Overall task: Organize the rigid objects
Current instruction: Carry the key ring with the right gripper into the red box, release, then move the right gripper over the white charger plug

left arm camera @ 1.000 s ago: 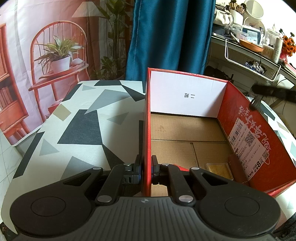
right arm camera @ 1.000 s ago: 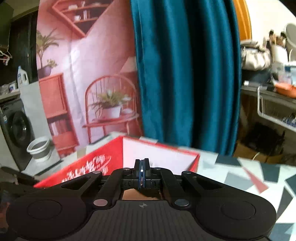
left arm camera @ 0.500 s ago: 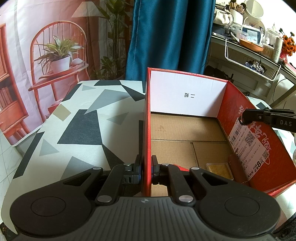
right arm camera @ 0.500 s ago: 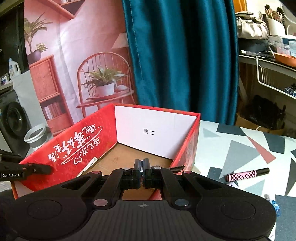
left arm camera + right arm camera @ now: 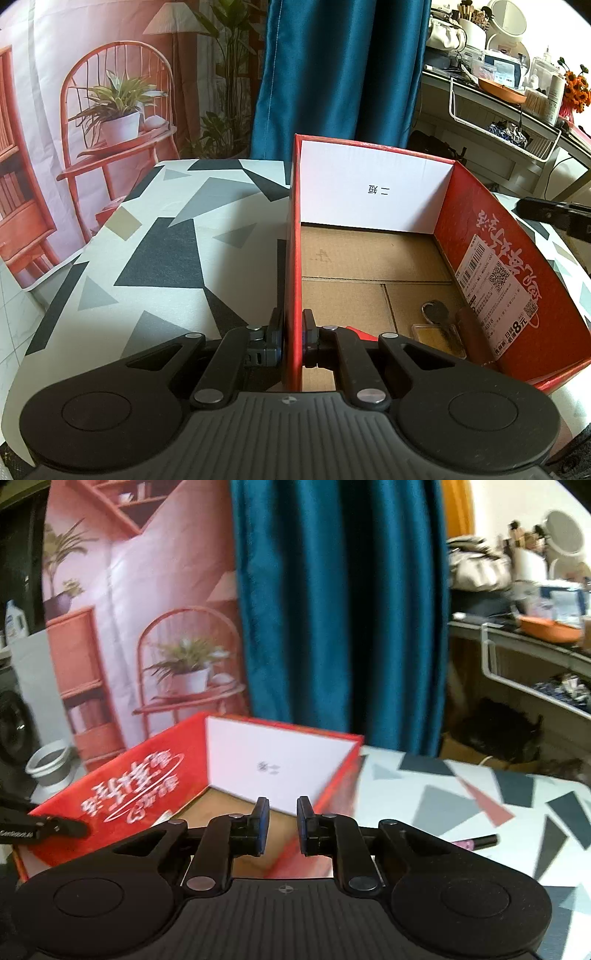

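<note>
My left gripper [image 5: 293, 341] is matt black plastic with small metal pins, as is my right gripper [image 5: 282, 825]. The box [image 5: 491, 273] is glossy red card outside, raw brown corrugated cardboard on its floor (one white paper wall). The tablecloth [image 5: 166, 254] looks smooth and matt.

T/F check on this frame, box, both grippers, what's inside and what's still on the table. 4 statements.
1. The left gripper is clamped on the red box wall. True.
2. The right gripper holds a pen. False: its jaws have just been opening, nothing between them.
3. The box is empty. False: a small gold case and other items lie inside.
4. A pink checkered pen lies on the table outside the box. True.
</note>
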Action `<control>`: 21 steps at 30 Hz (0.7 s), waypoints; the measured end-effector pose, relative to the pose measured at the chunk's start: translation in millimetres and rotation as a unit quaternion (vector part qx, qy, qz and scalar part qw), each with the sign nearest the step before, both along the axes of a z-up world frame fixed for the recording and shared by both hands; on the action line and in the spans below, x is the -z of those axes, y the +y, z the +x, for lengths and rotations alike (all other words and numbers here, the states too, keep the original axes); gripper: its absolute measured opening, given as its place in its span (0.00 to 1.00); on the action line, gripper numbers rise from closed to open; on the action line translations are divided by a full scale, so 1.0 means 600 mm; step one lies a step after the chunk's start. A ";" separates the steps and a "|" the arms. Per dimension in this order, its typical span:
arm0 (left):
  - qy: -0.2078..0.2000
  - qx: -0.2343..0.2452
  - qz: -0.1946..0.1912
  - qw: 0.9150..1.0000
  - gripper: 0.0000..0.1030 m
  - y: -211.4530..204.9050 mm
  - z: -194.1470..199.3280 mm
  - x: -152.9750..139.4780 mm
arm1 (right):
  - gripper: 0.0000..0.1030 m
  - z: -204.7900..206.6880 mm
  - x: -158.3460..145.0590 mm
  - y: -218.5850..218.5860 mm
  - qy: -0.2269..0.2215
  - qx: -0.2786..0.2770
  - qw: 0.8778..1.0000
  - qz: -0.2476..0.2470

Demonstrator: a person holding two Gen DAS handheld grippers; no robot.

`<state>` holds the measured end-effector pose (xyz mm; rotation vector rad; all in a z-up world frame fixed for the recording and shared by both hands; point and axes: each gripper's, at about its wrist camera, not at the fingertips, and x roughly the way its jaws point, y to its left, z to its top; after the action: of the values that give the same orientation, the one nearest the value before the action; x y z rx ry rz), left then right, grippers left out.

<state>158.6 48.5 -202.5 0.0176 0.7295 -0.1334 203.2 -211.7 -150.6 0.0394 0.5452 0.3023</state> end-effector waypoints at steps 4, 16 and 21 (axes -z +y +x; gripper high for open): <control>0.000 0.000 0.000 1.000 0.10 0.000 0.000 0.000 | 0.15 -0.012 0.003 -0.028 -0.009 0.023 1.000 -0.014; 0.000 0.000 0.000 1.000 0.10 0.000 0.000 0.000 | 0.47 -0.065 0.109 -0.116 0.073 0.101 0.989 -0.080; 0.000 -0.001 0.003 1.000 0.10 0.001 0.001 0.000 | 0.86 -0.081 0.143 -0.139 0.079 0.135 0.982 -0.103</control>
<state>159.1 49.2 -202.7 0.0220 0.7303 -0.1299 154.4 -295.0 -236.2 -0.0628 0.7172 -0.0238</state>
